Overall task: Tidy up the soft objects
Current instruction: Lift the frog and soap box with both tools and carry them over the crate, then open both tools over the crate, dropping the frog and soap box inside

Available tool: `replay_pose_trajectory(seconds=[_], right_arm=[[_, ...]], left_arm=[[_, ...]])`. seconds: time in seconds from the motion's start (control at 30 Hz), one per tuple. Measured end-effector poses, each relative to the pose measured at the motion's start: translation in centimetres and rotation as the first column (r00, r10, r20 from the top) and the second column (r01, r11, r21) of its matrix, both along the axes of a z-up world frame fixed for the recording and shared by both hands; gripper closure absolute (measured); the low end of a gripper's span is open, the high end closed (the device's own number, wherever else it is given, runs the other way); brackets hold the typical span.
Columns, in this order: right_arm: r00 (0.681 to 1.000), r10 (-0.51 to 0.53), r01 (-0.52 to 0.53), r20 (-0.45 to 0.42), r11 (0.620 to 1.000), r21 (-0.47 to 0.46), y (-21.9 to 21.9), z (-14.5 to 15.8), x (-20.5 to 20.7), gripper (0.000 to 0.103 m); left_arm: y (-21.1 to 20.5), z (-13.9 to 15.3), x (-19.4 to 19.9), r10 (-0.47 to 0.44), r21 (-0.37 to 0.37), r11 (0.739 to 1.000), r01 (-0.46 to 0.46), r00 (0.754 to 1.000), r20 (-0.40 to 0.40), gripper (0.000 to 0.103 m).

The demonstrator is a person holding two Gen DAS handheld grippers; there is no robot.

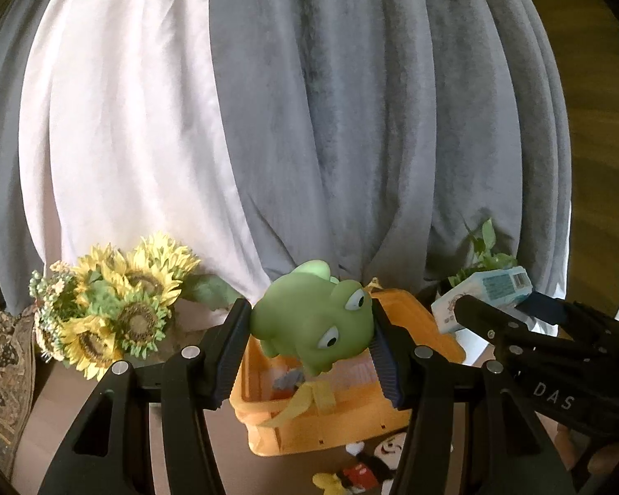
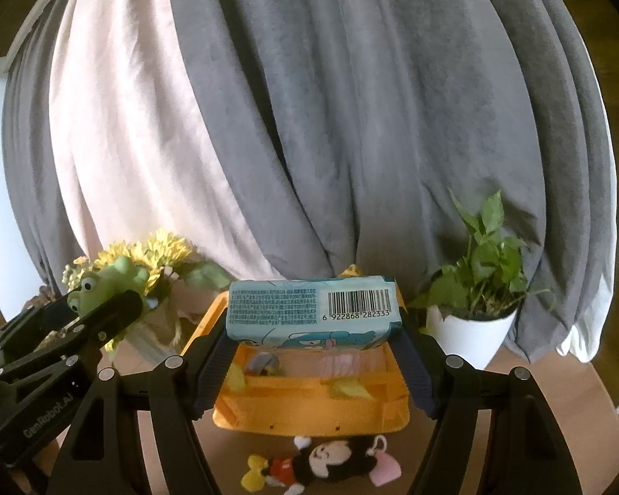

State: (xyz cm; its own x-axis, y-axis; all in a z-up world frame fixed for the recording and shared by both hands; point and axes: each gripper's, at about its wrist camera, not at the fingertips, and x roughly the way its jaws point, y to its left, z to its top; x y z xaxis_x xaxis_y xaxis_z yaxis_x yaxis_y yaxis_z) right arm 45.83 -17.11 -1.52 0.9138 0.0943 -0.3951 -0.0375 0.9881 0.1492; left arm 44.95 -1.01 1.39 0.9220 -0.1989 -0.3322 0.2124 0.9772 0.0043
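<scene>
**Two soft items held above an orange basket**

Black left gripper (image 1: 311, 324) is clamped on a green frog toy (image 1: 309, 321); the right gripper (image 2: 314, 313) is closed on a tissue pack (image 2: 313, 309). Both are best lowered well inside the basket (image 2: 309, 408) before being released.

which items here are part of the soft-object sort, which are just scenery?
Job: green frog toy in left gripper; tissue pack in right gripper; orange basket; mouse plush lying in front of it.

Scenery: sunflowers; potted plant; curtains.
</scene>
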Motion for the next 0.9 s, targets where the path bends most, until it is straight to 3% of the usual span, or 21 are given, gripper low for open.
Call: replay_pose_trajectory(seconds=[0.37,0.9], right_arm=[[1.000,-0.001,0.001,-0.014,1.000,-0.002,-1.1,-0.5,5.5,0.030],[0.988,0.018,-0.030,-0.155,0.997,-0.077,-1.0,-4.7,13.7,0.030]], left_arm=[[-0.6,-1.2,5.3,0.025,0.028,0.999,-0.024,0.999,-0.037,0.048],[-1.2,-5.9,12.8,0.047,0.073,0.997,-0.035,0.985,-0.167,0.048]])
